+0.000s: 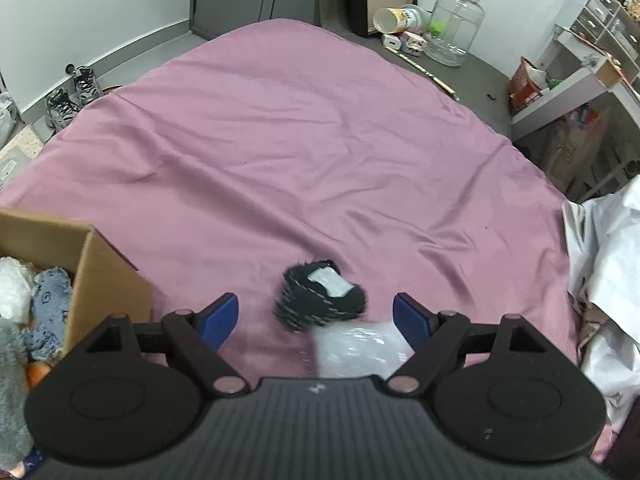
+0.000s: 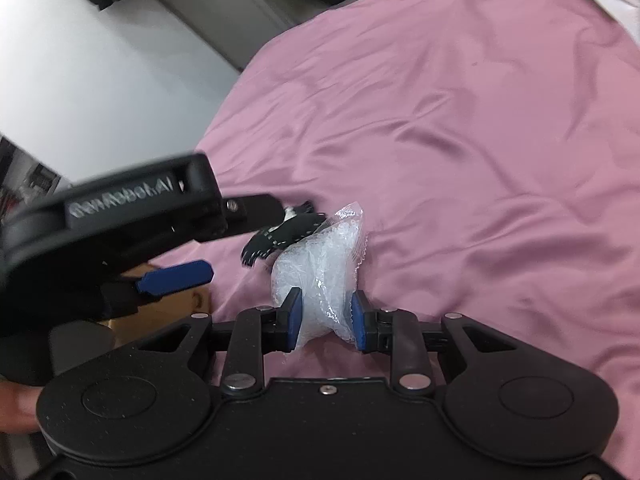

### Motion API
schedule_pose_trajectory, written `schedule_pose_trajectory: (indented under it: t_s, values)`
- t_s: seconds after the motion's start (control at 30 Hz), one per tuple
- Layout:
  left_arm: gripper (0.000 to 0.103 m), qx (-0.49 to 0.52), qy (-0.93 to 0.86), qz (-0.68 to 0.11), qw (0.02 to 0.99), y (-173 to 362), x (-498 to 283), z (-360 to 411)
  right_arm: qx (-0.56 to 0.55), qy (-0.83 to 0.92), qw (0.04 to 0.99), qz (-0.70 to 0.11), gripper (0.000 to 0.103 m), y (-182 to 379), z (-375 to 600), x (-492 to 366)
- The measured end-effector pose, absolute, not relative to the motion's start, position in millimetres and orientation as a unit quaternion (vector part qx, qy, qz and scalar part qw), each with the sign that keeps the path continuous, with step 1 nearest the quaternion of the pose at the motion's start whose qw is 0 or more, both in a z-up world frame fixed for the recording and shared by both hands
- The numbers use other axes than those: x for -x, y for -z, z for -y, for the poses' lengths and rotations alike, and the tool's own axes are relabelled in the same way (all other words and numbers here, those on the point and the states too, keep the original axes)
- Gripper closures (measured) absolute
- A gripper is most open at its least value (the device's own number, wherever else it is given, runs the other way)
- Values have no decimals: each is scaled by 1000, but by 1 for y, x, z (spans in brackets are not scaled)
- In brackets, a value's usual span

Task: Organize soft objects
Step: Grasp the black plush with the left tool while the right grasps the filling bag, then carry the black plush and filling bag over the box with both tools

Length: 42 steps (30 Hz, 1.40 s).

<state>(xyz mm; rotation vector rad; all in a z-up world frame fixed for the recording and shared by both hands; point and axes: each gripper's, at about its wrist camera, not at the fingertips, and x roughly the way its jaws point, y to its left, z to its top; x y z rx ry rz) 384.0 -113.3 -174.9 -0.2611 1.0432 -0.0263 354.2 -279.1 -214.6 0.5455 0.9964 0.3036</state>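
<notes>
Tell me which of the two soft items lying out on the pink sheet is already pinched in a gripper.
The clear plastic packet: the right gripper squeezes it between both blue pads. The black fuzzy sock lies unheld ahead of the open left gripper.

A pink bedsheet (image 1: 320, 140) covers the bed, creased in long folds. On the dark floor beyond it stand a big clear plastic jug (image 1: 454, 28) and a tipped yellow-and-white canister (image 1: 394, 20) — close together. A pair of grey sneakers (image 1: 72, 96) sits by the wall, and white shelving (image 1: 580, 60) — cluttered — stands opposite.
</notes>
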Motion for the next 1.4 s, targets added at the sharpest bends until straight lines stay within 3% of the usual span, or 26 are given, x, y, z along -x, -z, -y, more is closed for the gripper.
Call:
schedule_pose_trajectory:
  t_s: [0.57, 1.0, 1.07, 1.23, 1.4]
  values:
    - [21, 187, -12, -505, 842, 199, -414, 132, -273, -23, 854, -443, 74, 211, 337, -356]
    - [28, 218, 27, -519, 826, 219, -433, 164, -313, -12, 840, -443, 71, 220, 355, -359]
    - [31, 218, 24, -518, 827, 221, -435, 165, -315, -13, 839, -443, 71, 220, 356, -359]
    - [63, 229, 29, -518, 823, 219, -439, 164, -328, -18, 836, -440, 64, 220, 358, -359]
    - [69, 238, 36, -509, 827, 213, -434, 157, -291, -23, 858, -423, 49, 208, 348, -358]
